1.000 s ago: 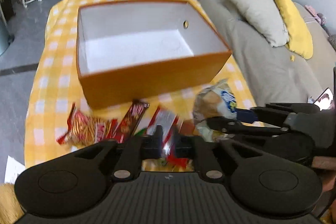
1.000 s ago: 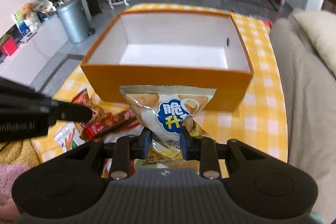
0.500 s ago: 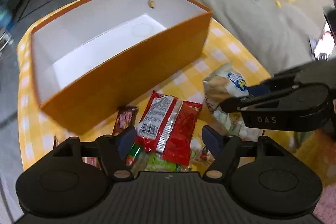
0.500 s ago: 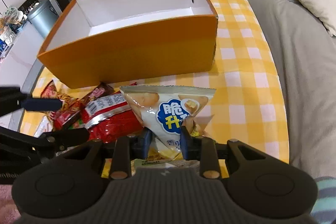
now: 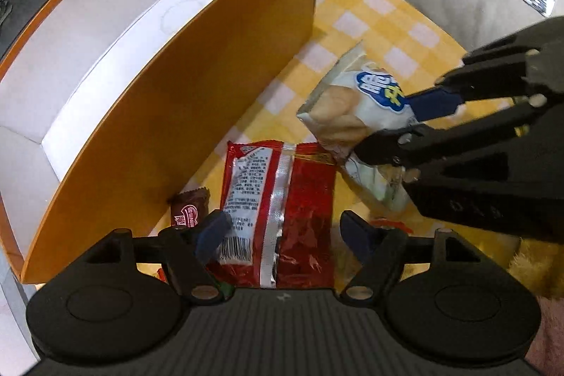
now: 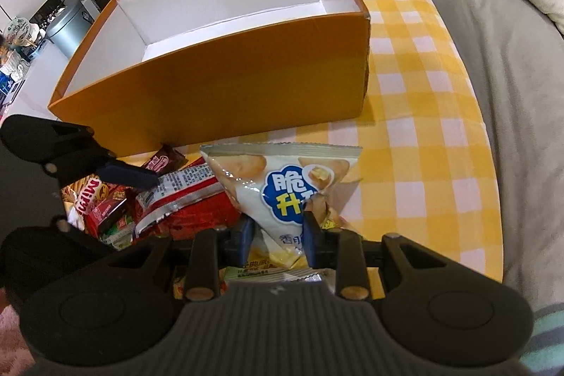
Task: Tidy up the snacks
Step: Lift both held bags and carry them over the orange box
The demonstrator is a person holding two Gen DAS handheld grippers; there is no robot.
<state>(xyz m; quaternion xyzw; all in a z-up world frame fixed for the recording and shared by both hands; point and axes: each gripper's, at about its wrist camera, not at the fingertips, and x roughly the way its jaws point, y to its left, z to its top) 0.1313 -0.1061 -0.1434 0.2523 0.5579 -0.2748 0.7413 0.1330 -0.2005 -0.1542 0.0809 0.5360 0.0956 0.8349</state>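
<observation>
An orange box (image 5: 176, 101) with a white inside stands empty on the yellow checked tablecloth (image 5: 380, 34). Just in front of it lies a red snack packet (image 5: 303, 199), back side up. My left gripper (image 5: 283, 228) is open, its fingers wide on either side of the packet and not pressing it. My right gripper (image 6: 278, 233) is shut on the lower corner of a white chip bag (image 6: 282, 185) with a blue logo, held upright just above the cloth. In the left wrist view the same bag (image 5: 352, 104) sits in the right gripper (image 5: 391, 129).
A small brown candy (image 5: 188, 210) lies against the box wall. More snack packets (image 6: 102, 199) are piled at the front left. A grey sofa (image 6: 493, 59) with a pillow runs along the table's right side. A bin (image 6: 70, 27) and a plant stand beyond on the left.
My left gripper opened and the red packet now lies flat on the table between its fingers; it sank and rolled. My right gripper came lower, still holding the chip bag.
</observation>
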